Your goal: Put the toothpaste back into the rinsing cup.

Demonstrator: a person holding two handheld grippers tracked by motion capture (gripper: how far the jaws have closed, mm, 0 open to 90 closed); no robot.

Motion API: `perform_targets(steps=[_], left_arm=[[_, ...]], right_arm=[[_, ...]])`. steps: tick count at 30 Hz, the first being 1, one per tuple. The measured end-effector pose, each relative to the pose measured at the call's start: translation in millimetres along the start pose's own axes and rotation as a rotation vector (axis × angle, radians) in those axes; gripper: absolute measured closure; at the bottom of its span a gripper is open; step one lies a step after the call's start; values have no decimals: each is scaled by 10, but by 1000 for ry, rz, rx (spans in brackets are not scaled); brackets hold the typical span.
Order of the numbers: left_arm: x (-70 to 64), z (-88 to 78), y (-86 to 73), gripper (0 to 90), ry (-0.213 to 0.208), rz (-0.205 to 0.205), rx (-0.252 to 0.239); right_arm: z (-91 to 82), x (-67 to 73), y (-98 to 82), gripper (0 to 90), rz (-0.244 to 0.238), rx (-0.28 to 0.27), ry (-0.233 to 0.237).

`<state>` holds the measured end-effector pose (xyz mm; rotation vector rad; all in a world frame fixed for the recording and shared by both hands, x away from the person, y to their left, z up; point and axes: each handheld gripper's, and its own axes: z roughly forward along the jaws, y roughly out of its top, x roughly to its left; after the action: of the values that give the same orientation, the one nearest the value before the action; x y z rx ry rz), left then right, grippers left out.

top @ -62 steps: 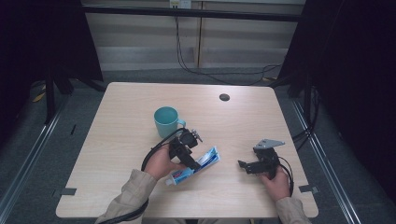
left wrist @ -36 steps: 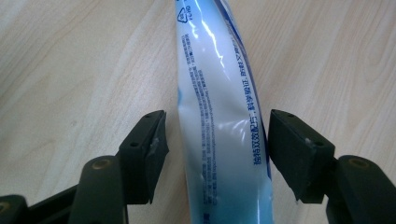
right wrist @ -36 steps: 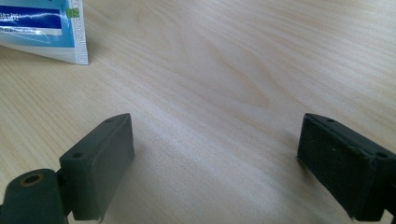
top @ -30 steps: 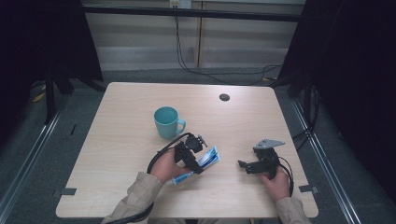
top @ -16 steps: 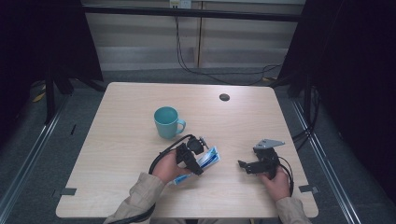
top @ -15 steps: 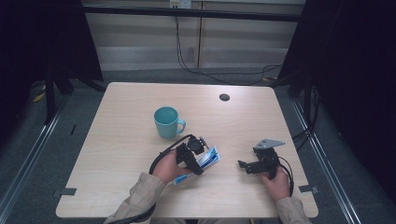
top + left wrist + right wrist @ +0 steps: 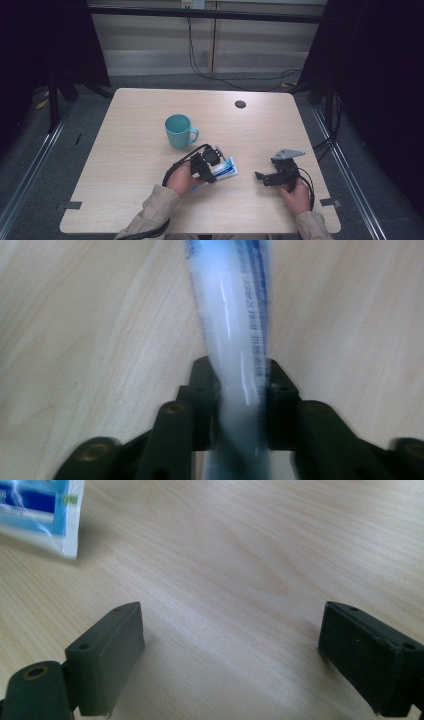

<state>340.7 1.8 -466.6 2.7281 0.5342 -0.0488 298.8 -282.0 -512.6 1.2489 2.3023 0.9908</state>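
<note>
One blue-and-white tube (image 7: pixel 221 170), glossy, printed text along side, flat crimped end, held just above table (image 7: pixel 125 150) near front centre. Left gripper (image 7: pixel 239 390) pinching tube. Right gripper (image 7: pixel 230 645) spread wide, nothing between jaws, well apart from tube. High view adds teal mug (image 7: pixel 178 131) behind tube; left gripper view gives print close, blurred.

Two hand-held tongs over a wooden bench

The left tongs (image 7: pixel 212 162) clasp a blue-and-white tube (image 7: pixel 223 169) just in front of a teal mug (image 7: pixel 178 131); the right tongs (image 7: pixel 265 177) rest apart, near the bench (image 7: pixel 125 165) edge, with a small dark disc (image 7: pixel 240 104) farther back.
</note>
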Motion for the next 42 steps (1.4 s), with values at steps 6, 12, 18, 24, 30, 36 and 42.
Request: perform_targets(steps=[6,12,18,24,30,36,42], left_arm=[[78,-105,-116,741,-46,-46,-76],[133,-348,-181,740,-23,-41,-161],[184,-506,-257,738,-17,-52,-238],[229,-574,-309,736,-15,-64,-275],[277,-638,-368,737,-23,-106,-331],[320,-716,-425,736,2,-118,-371],[363,-773,-474,736,18,-141,-402]], right_arm=[[0,0,0,104,1,0,0],[0,0,0,104,0,0,0],[1,-1,0,104,-2,-2,0],[1,-2,0,104,-2,-2,0],[1,-2,0,104,-2,-2,0],[1,-1,0,105,-2,-2,-1],[1,-1,0,104,-2,-2,0]])
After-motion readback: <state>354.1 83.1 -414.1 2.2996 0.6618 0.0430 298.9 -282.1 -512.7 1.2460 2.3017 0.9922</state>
